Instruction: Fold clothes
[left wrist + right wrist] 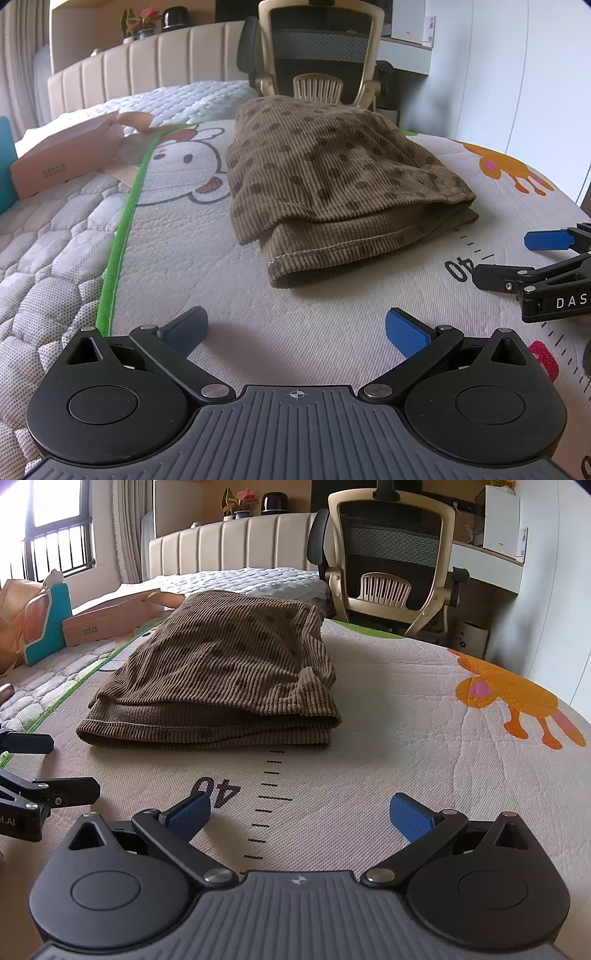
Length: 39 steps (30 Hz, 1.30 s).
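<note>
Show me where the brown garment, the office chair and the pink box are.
brown garment (325, 173), left wrist view, on its spotted top layer.
office chair (388, 542), right wrist view, on the mesh backrest.
pink box (62, 158), left wrist view, on its near side.

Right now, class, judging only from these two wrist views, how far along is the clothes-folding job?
Done: the brown dotted garment lies folded in layers on the printed mat, edges roughly stacked. In hand: nothing; the left gripper and right gripper are both open, short of the cloth and touching none of it. Left: perhaps a tidier alignment of the front hem; no other unfolded clothes are visible.
</note>
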Motion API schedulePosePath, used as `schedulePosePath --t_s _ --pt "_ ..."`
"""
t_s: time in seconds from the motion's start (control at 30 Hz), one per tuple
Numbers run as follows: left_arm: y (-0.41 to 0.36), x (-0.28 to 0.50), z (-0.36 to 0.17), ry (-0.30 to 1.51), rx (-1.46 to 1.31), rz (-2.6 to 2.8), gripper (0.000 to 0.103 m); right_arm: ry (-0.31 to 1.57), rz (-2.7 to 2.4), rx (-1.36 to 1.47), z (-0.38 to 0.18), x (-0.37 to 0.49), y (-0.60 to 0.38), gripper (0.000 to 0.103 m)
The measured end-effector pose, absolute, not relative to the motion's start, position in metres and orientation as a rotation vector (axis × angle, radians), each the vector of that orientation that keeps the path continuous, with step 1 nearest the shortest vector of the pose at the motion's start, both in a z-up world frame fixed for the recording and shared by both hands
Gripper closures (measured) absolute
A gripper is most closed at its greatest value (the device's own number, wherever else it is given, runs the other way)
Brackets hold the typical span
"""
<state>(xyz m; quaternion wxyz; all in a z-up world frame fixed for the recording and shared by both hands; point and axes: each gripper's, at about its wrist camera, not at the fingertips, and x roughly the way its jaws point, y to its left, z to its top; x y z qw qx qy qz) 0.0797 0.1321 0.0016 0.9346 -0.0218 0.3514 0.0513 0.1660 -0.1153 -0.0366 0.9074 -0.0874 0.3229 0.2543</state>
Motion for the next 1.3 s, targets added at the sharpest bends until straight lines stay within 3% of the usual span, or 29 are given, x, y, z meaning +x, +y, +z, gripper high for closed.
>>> schedulePosePath --t_s 1.3 --pt "0.1329 0.0810 0.0017 0.724 -0.045 0.106 0.000 0.667 0.520 -0.180 -0.0371 0.1663 -0.1187 0.000"
